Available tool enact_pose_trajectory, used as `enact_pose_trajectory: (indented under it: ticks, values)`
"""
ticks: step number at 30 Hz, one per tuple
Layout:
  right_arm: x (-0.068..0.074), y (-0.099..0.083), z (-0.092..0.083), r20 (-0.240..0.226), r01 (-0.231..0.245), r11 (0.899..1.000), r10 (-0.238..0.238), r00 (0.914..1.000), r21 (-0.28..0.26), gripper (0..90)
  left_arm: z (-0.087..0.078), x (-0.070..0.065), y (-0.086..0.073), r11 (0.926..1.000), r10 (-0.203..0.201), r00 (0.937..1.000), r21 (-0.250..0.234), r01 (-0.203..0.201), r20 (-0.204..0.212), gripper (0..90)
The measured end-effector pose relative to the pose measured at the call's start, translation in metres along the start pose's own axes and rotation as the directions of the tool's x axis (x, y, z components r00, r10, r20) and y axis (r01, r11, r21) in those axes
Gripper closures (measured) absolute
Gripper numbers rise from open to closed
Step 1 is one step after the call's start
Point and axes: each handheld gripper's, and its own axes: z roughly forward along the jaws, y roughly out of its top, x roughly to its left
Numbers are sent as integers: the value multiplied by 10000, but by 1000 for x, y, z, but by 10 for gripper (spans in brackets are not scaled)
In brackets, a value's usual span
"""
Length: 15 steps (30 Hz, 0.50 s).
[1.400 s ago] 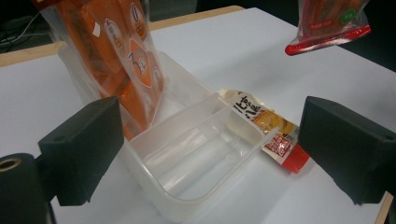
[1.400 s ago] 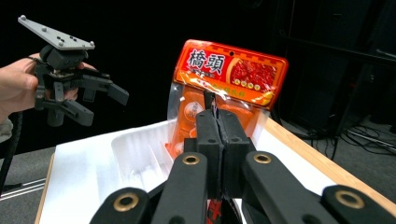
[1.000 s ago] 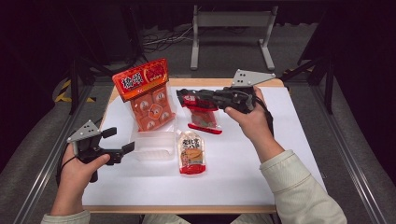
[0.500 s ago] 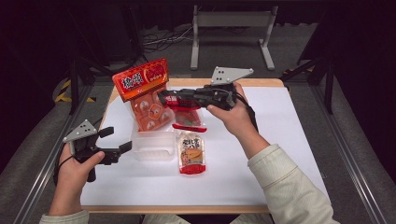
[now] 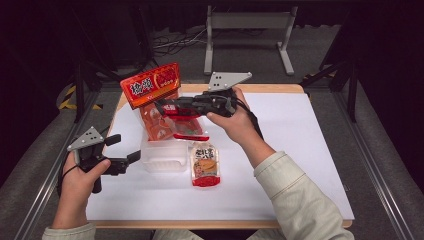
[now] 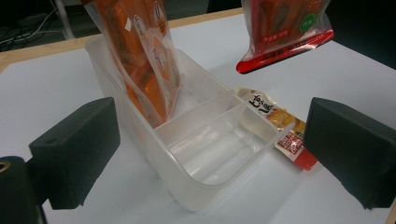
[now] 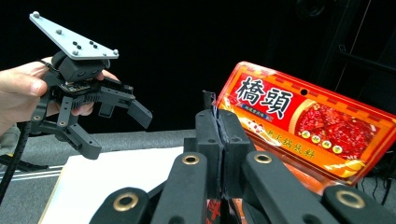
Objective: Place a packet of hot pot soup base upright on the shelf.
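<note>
The right gripper (image 5: pixel 167 106) hangs above the back of the white table (image 5: pixel 300 150), its jaws pressed together on the top edge of a red-edged clear pouch of snacks (image 5: pixel 187 129) that dangles in the air below it. In the right gripper view only a thin sliver of that pouch's film shows between the closed pads; the rest is hidden below the linkage. In the left gripper view the pouch (image 6: pixel 285 32) is cut off at the top, so its print cannot be read.

Just beside it stands a tall orange and red bag with large white characters (image 5: pixel 152 100), its lower end inside the far compartment of a clear plastic two-compartment box (image 5: pixel 162 160). The box wall blurs how deep the bag sits. The near compartment (image 6: pixel 215 154) holds nothing.

The left gripper (image 5: pixel 122 152) rests low at the table's left, jaws spread wide, just beside the box's near end and touching nothing.

A small flat sachet with a red lower edge (image 5: pixel 204 165) lies on the table, just right of the box.
</note>
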Motion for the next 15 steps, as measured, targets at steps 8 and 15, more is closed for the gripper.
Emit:
enact_pose_trajectory:
  ticks: [8, 15]
  values:
    - [-2, -4, 12, -149, 61, 10000, -60, 9999, 69, 893, -6, -1, -4, 10000, -49, 9999, 11, 49, -112, 48]
    - [-3, -8, 25, -440, 146, 9998, -150, 9989, -108, 891, -14, -3, -9, 9999, -111, 9995, 29, 112, -281, 49]
